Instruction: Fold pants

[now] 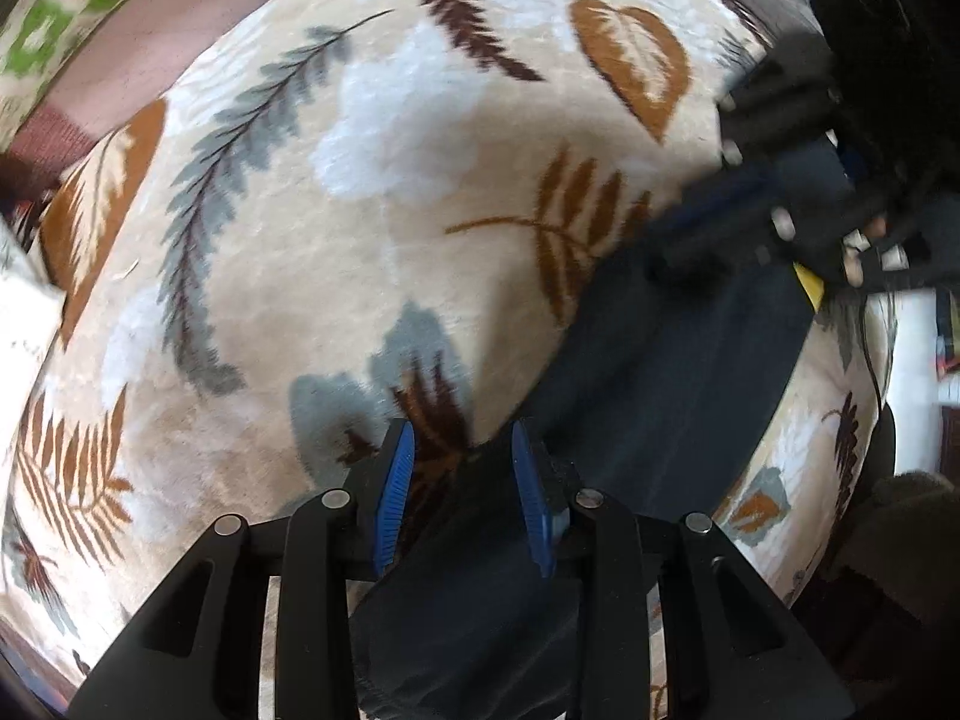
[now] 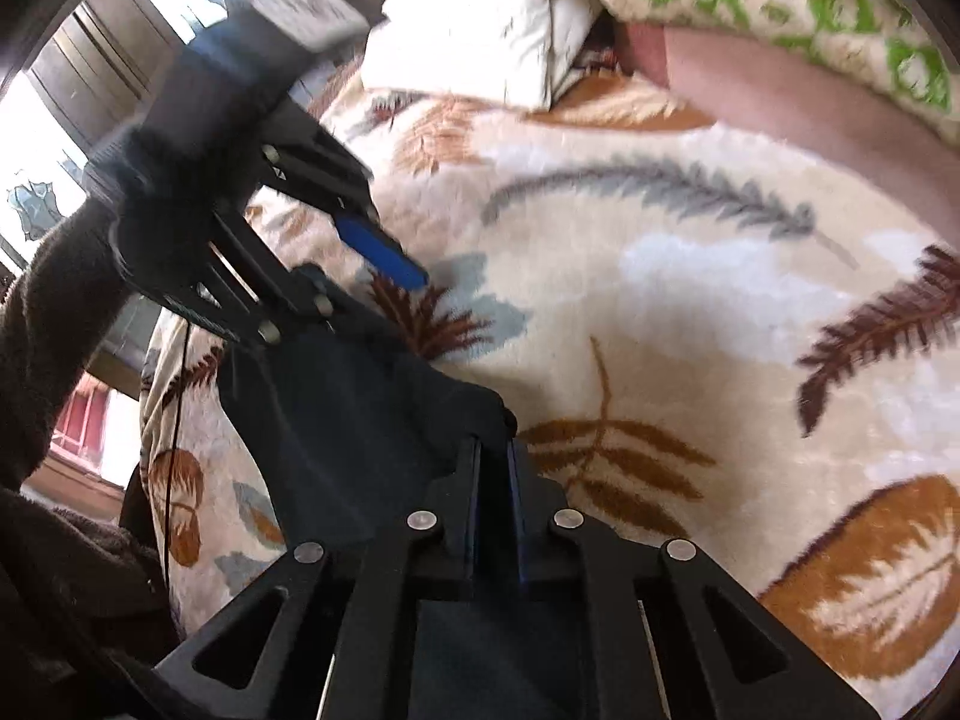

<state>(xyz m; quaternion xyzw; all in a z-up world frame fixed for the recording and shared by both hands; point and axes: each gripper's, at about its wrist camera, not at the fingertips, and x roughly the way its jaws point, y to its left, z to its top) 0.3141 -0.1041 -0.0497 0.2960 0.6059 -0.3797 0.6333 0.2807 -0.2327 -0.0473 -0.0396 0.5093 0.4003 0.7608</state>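
Pants (image 1: 672, 372) lie as a long dark strip on the leaf-print blanket (image 1: 372, 192), spanning both grippers. Right gripper (image 2: 493, 450) is clamped on one end. Left gripper (image 1: 462, 456) stands part-open astride the other; pads probably not pressing cloth.

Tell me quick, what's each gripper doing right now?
Left gripper: jaws part open, dark navy fabric pants between them; grip cannot be told.
Right gripper: shut on the pants.
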